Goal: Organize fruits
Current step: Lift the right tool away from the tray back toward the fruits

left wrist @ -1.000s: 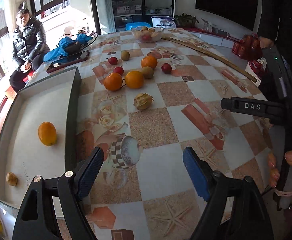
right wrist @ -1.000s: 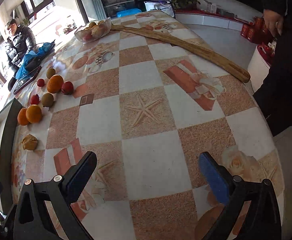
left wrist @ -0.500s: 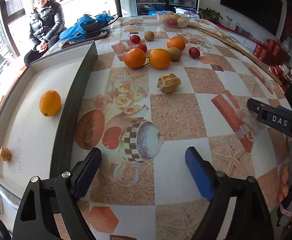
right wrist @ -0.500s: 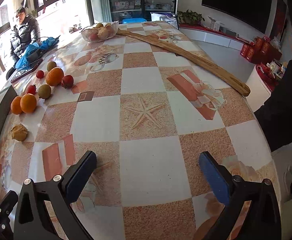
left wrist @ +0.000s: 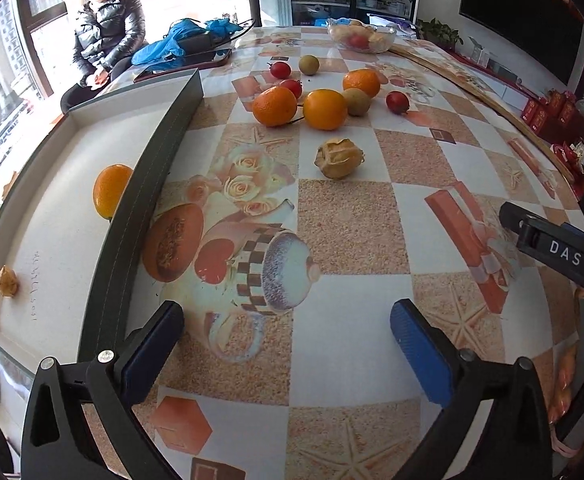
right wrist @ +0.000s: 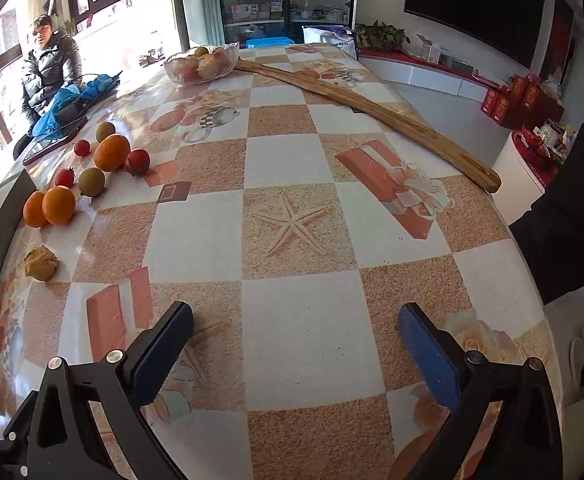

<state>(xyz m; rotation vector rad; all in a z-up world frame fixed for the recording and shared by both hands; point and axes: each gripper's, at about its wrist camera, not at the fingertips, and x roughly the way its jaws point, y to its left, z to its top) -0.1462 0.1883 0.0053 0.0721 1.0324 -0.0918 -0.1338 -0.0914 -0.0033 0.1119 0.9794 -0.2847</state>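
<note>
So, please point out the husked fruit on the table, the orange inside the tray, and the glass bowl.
husked fruit (left wrist: 338, 157), left wrist view, middle of its papery husk
orange (left wrist: 109, 194), left wrist view, its visible left half
glass bowl (right wrist: 201, 65), right wrist view, front wall

bare tablecloth (left wrist: 348, 220) lies open up to the husked fruit (left wrist: 339, 157); behind it crowd the oranges (left wrist: 300, 106), left of it stands the tray wall (left wrist: 147, 184).
</note>
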